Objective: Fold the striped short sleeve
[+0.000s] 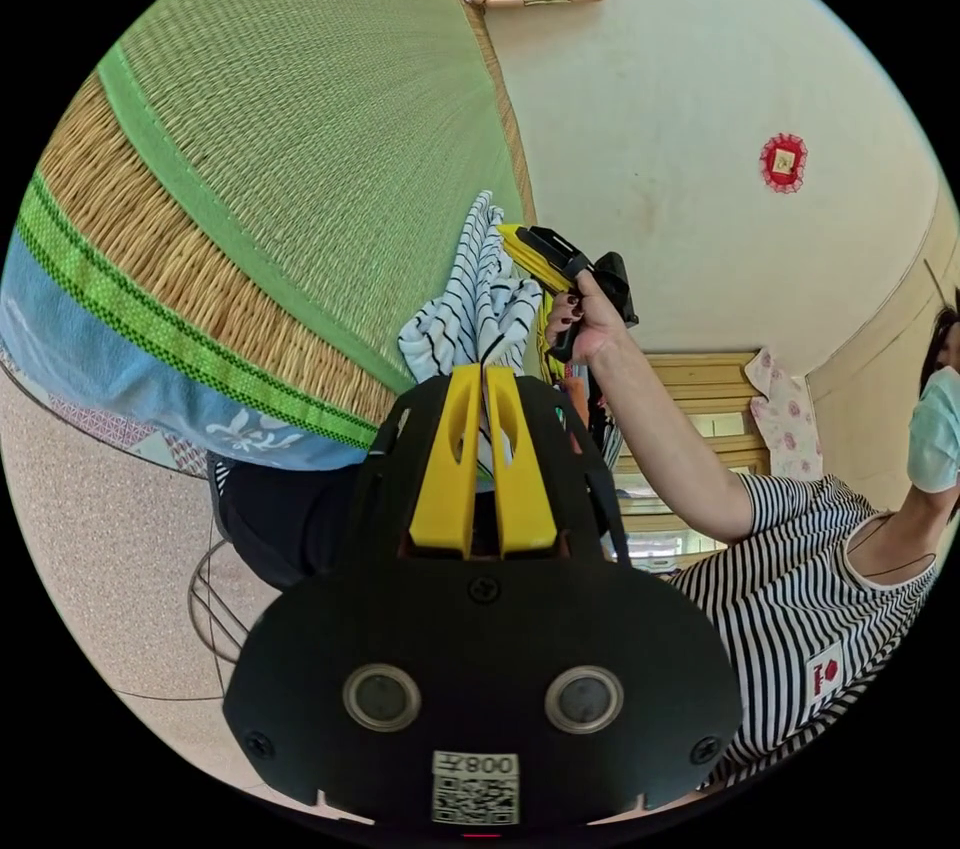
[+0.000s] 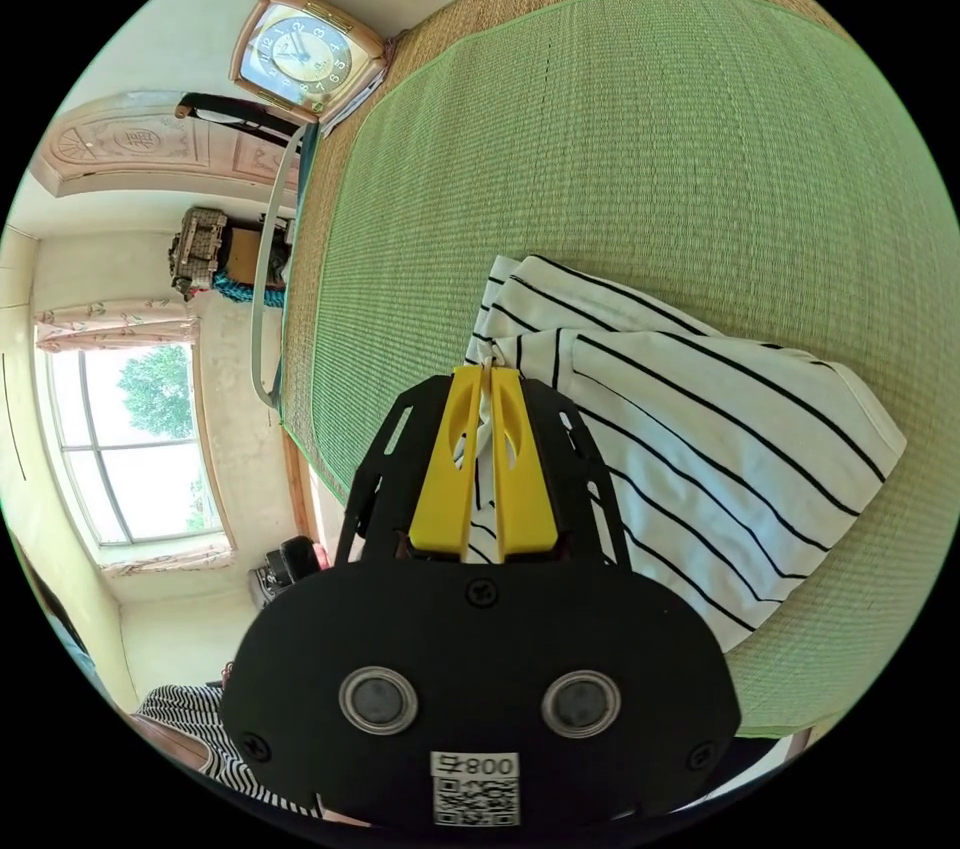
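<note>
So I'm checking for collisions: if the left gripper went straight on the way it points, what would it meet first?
Probably the striped shirt pinched at the left gripper's tips, bunched right ahead. Just beyond it sits the right gripper; depth there is hard to judge.

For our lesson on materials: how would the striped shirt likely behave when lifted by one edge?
Probably floppy: the striped shirt bunches and sags where the right claw pinches it. Likely light, since thin folds hang from a small grip on the woven mat.
</note>
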